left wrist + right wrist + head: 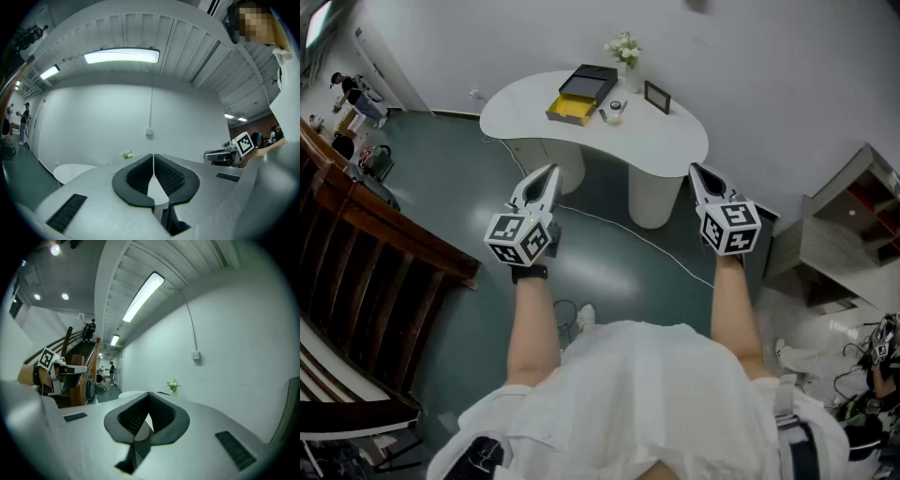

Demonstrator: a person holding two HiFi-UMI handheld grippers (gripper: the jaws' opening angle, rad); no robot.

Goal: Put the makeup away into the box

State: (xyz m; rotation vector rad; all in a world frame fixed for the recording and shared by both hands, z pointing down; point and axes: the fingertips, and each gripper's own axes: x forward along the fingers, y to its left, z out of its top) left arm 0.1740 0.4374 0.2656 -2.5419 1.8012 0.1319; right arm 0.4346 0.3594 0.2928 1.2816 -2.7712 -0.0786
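White-walled room, dark green floor (459, 187) below. Left gripper (153, 156) with fingers pressed together tip to tip, nothing pinched between them; right gripper (149, 394) likewise closed tight and empty. Both held level over the floor, side by side yet well apart, pointing toward the far wall, marker cubes at the wrist end. Beyond the tips, well clear of both grippers, a white curved table (675, 141) on rounded legs. On its far left part, a black box (589, 81) with a yellow inside showing at its near end. Just right of the box, lying on the tabletop and outside it, the small makeup pieces (613, 112), too small to tell apart. Further right, a dark picture frame (656, 97) standing upright; at the far edge by the wall, white flowers in a vase (624, 49). White cable (628, 234) trailing over the floor near the table legs. Wooden stair rail (366, 216) at left, pale shelving (844, 225) at right.
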